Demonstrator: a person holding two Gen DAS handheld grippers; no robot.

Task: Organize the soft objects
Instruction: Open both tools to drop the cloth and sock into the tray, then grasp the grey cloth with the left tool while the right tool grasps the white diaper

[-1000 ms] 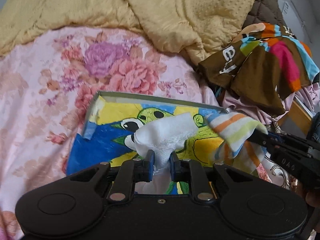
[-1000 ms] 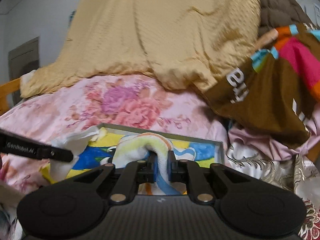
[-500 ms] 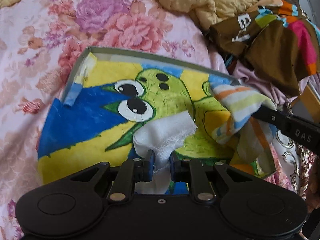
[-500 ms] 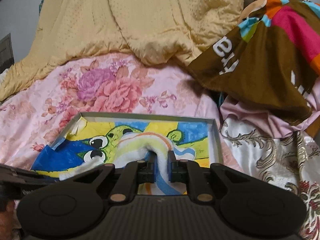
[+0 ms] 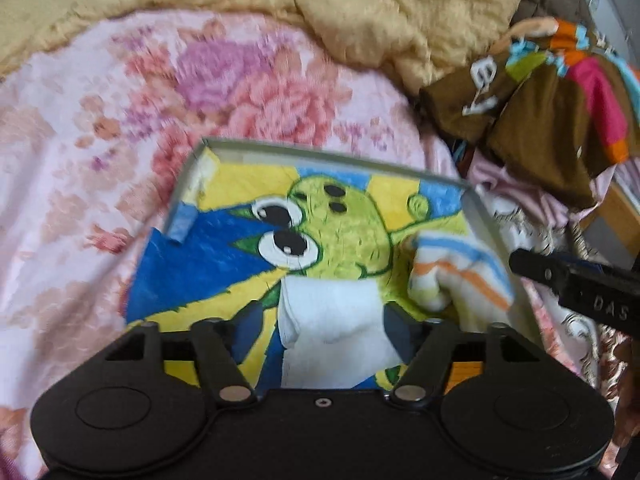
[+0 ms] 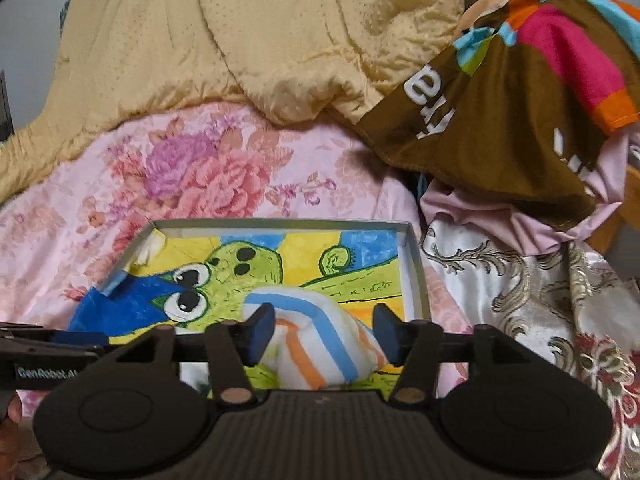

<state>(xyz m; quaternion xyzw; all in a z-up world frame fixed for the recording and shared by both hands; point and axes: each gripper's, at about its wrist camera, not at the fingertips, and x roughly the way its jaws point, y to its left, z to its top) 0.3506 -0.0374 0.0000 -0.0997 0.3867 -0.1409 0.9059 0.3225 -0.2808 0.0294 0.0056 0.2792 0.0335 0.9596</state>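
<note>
A shallow grey tray [image 5: 332, 155] [image 6: 416, 276] with a painted green cartoon creature lies on the flowered bedspread. A white cloth [image 5: 332, 320] rests in the tray between the fingers of my left gripper [image 5: 326, 320], whose jaws are opening and stand clear of it. A cloth with blue, orange and yellow stripes [image 6: 316, 340] [image 5: 460, 276] lies at the tray's right side between the spread fingers of my right gripper [image 6: 324, 330], also opening, pads off the cloth. Each view shows the other gripper's finger at its edge.
A yellow quilt [image 6: 248, 40] is heaped behind the tray. A brown cloth with bright patches [image 6: 520, 80] and pink fabric [image 6: 500, 216] pile up at the right over a gold-patterned cover [image 6: 540, 300]. The pink flowered bedspread [image 5: 100, 160] spreads left.
Both grippers were shut on their cloths and have now spread their jaws, leaving the white cloth and the striped cloth lying in the tray. Both grippers came down over the tray.
</note>
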